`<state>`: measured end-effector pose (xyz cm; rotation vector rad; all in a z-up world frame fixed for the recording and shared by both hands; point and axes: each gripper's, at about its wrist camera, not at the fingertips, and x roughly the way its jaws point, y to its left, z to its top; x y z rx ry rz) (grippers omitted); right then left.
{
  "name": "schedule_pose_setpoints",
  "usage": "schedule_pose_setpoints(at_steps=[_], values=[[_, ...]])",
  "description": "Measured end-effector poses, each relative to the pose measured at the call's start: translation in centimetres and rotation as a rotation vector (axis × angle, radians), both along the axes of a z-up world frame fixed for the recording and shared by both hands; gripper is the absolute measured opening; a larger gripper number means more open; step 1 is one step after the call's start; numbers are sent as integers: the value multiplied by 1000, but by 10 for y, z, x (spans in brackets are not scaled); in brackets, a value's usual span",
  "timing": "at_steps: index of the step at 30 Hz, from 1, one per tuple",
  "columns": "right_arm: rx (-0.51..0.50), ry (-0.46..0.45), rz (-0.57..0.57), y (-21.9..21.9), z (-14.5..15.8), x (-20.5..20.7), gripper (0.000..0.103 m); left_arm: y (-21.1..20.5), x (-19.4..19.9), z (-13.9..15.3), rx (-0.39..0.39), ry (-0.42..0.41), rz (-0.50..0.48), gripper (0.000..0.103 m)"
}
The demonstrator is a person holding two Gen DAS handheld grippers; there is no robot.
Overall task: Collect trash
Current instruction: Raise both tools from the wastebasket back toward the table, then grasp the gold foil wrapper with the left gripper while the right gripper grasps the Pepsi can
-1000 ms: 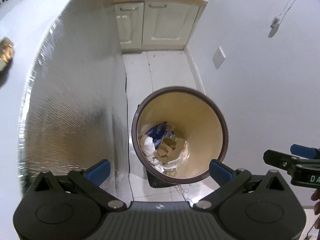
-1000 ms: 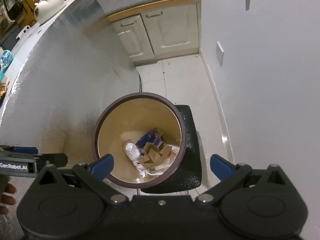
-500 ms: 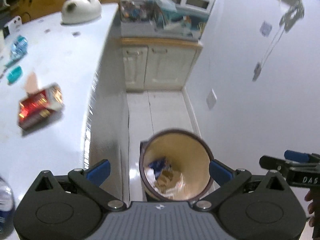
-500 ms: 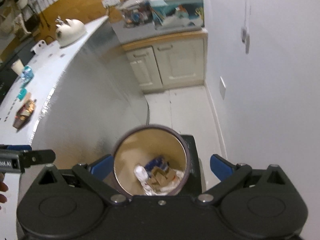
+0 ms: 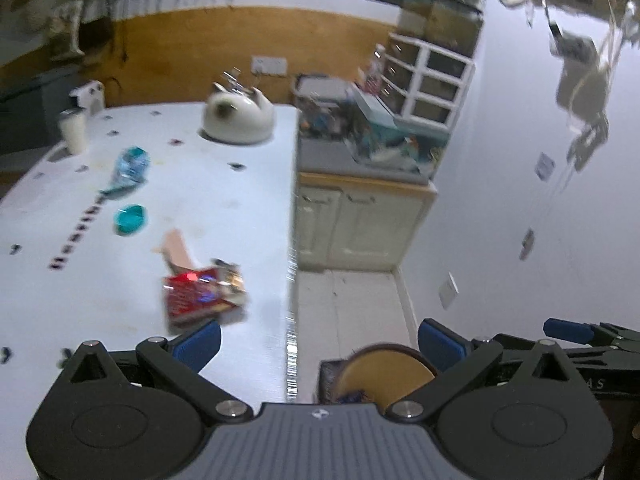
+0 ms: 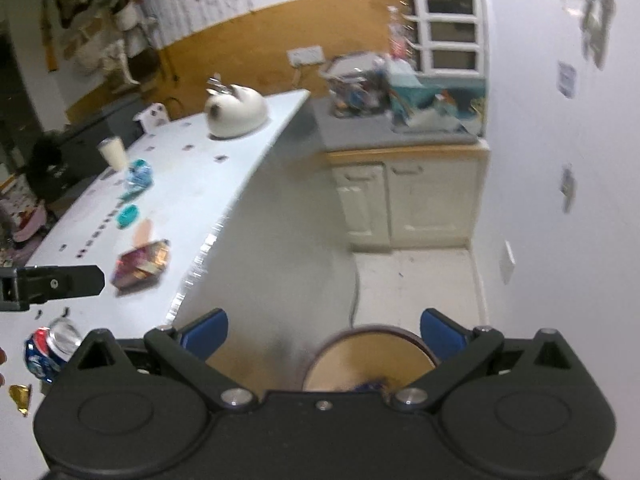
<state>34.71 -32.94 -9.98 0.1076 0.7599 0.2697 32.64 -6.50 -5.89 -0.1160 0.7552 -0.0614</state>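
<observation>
The brown-rimmed trash bin (image 5: 384,372) stands on the floor beside the white table (image 5: 224,200) and holds scraps. My left gripper (image 5: 318,340) is open and empty, above the table edge and the bin. A red snack wrapper (image 5: 200,296) lies near that edge, just beyond my left fingertip. Farther back are a tan scrap (image 5: 176,250), a teal cap (image 5: 130,219) and a crushed plastic bottle (image 5: 130,166). My right gripper (image 6: 324,330) is open and empty over the bin (image 6: 368,360). A crushed can (image 6: 48,350) and gold foil (image 6: 20,398) lie at the lower left.
A white cat-shaped kettle (image 5: 238,120) and a cup (image 6: 114,152) stand at the table's far end. Cream cabinets (image 6: 408,200) with a cluttered grey top close off the floor strip. A white wall (image 6: 560,280) runs along the right. The left gripper's finger (image 6: 52,284) juts in over the table.
Both grippers have lifted and tilted up from the bin, which dropped to the bottom of each view. The table top with its litter has come into sight. Both stayed open.
</observation>
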Motion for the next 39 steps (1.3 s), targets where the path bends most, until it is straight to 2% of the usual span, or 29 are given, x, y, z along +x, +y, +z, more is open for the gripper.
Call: schedule_pose_setpoints(at_steps=[7,12,20,25,30,39], values=[[11,-59,74,60,20,-7,103,68,-35,21,14,-50,84,103],[10,-78,104,108,33,-19,103,122,-55,27,10,-50,117,103],[22,-98,139,190,47,-37,103,201,-87,28,-4,-45,157,103],[-4,-90,147,235,50,-44,103,242,-107,17,-25,-27,174,103],[-26,-57,163,267,47,-50,103,270,-123,-6,-56,38,188,103],[-7,24,147,291,32,-63,103,286,-139,-57,-112,220,105,103]])
